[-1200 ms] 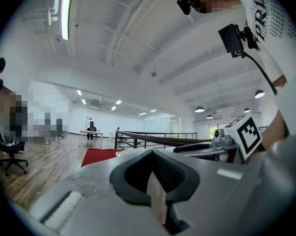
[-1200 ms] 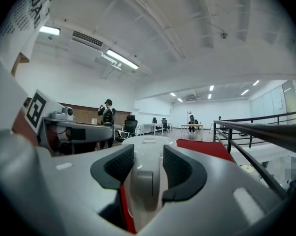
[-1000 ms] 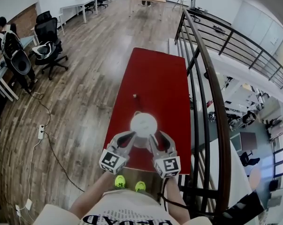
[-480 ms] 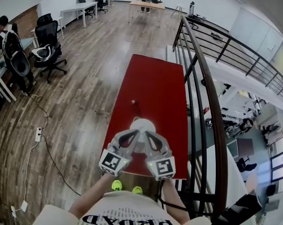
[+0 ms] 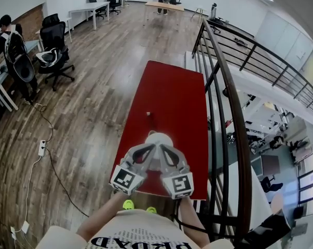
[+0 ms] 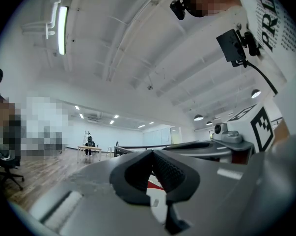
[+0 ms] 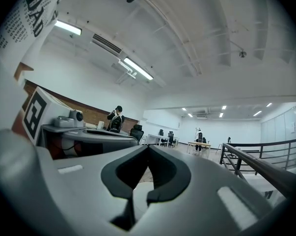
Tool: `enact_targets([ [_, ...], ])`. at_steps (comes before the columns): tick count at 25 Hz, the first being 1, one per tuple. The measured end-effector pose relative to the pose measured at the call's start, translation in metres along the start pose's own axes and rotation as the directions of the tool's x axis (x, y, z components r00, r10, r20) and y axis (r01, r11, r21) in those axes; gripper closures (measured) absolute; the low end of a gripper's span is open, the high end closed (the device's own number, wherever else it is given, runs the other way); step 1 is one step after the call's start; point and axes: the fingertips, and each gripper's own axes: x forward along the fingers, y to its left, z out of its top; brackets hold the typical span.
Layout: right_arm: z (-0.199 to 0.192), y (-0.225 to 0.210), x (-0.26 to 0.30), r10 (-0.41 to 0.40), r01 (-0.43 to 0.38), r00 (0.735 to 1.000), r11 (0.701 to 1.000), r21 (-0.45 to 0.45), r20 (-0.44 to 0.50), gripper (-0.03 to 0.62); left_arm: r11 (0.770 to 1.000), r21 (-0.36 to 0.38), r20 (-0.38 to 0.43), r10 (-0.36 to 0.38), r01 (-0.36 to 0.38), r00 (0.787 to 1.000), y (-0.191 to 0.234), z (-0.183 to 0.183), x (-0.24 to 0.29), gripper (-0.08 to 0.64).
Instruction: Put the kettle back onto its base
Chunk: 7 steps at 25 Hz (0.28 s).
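Note:
Seen from above in the head view, the white round kettle (image 5: 159, 138) stands near the front end of the long red table (image 5: 172, 95). Whether a base lies under it is hidden. A thin dark cord (image 5: 149, 116) lies on the table just beyond it. My left gripper (image 5: 153, 149) and right gripper (image 5: 163, 149) hang side by side over the kettle's near edge, tips almost meeting, each shut on nothing. In the left gripper view the left gripper (image 6: 151, 153) has its pads pressed together. The right gripper (image 7: 148, 148) looks the same in its own view.
A black metal railing (image 5: 225, 90) runs along the table's right side, with a drop to a lower floor beyond. Wooden floor lies to the left, with a power strip and cable (image 5: 42, 147), office chairs (image 5: 53, 38) and a standing person (image 5: 12, 48).
Both grippers stood open on either side of the kettle a second ago. They have since shut on nothing and risen, and their tips have come together over its near edge.

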Motion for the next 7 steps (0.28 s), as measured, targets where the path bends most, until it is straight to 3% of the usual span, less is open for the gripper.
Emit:
enact_targets([
  [7,0.0010,0.0031,0.0030,0.006,-0.006,1.000,1.000,-0.004,-0.011,0.584,1.000,-0.008,0.001,-0.004,0.004,1.000,0.0011,0.0009,-0.0003,0.555],
])
